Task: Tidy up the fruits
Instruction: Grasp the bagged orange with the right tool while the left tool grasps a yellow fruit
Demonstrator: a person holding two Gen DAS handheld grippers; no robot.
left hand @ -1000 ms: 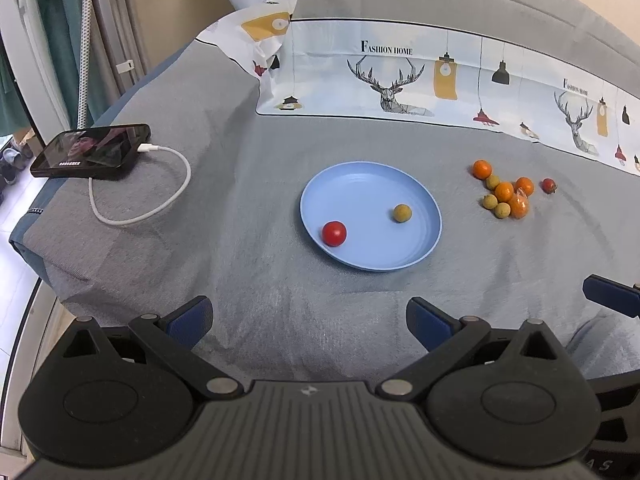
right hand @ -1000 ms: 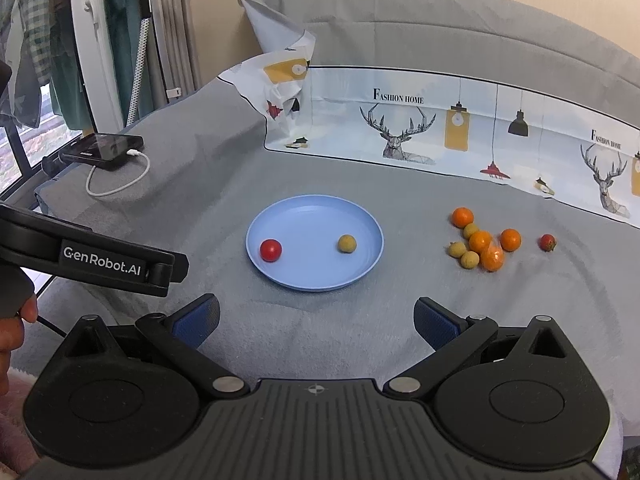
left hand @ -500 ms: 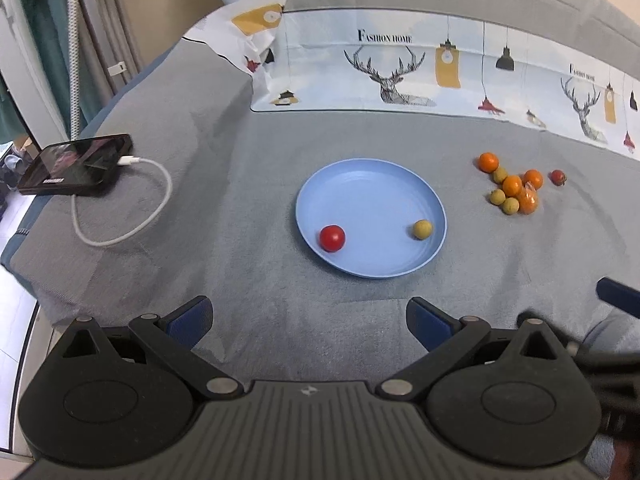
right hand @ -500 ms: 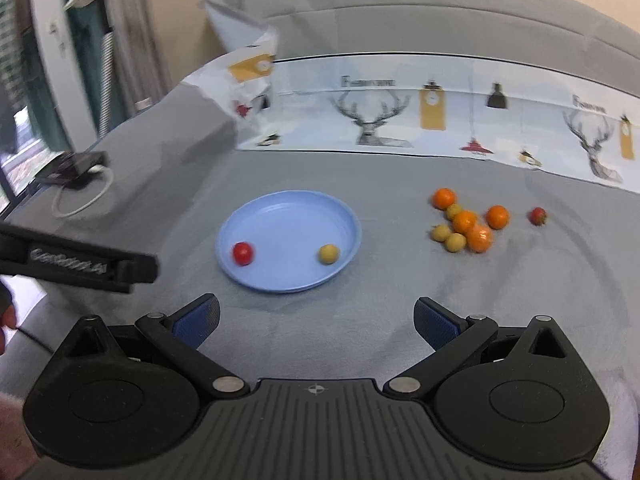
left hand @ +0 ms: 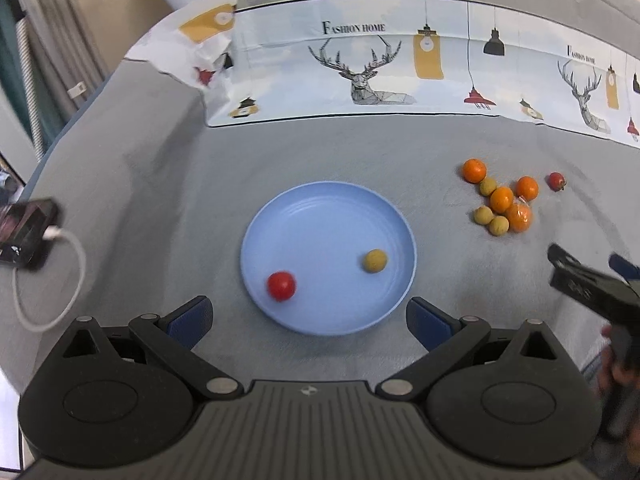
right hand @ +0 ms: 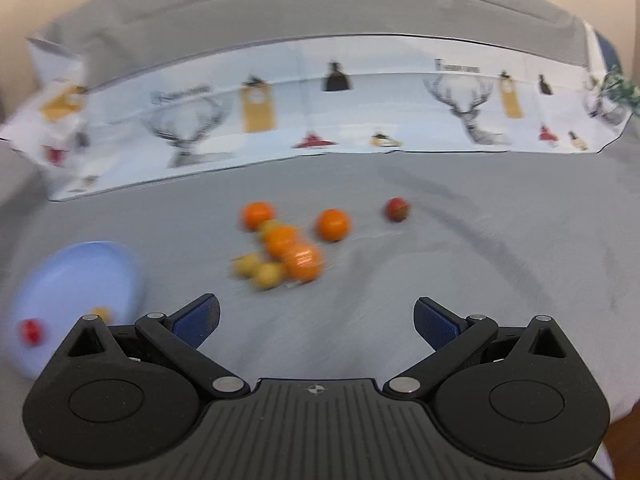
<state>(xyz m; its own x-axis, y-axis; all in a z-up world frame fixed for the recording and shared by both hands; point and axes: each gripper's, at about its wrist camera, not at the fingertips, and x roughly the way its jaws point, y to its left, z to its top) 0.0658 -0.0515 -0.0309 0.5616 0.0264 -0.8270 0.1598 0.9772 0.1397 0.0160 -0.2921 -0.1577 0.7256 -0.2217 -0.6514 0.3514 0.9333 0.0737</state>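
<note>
A light blue plate point(left hand: 320, 224) lies on the grey cloth and holds a red tomato point(left hand: 281, 285) and a yellowish fruit point(left hand: 375, 260). My left gripper point(left hand: 308, 318) hovers open just in front of the plate's near rim, holding nothing. To the right sits a cluster of oranges and yellowish fruits point(left hand: 500, 202), with a lone red fruit point(left hand: 556, 181) beyond it. My right gripper point(right hand: 316, 318) is open and empty, facing that cluster point(right hand: 286, 246) from a short way back; this view is blurred. The plate point(right hand: 80, 276) shows at its left.
A printed sheet with deer and lamps point(left hand: 400, 64) lies along the back of the cloth. A phone point(left hand: 24, 232) with a white cable point(left hand: 60, 280) rests at the left edge. The right gripper's body point(left hand: 592, 288) and a hand show at the left view's right side.
The right gripper has swung right and forward, from facing the plate to facing the fruit cluster. The left gripper has moved closer to the plate. Both stay open.
</note>
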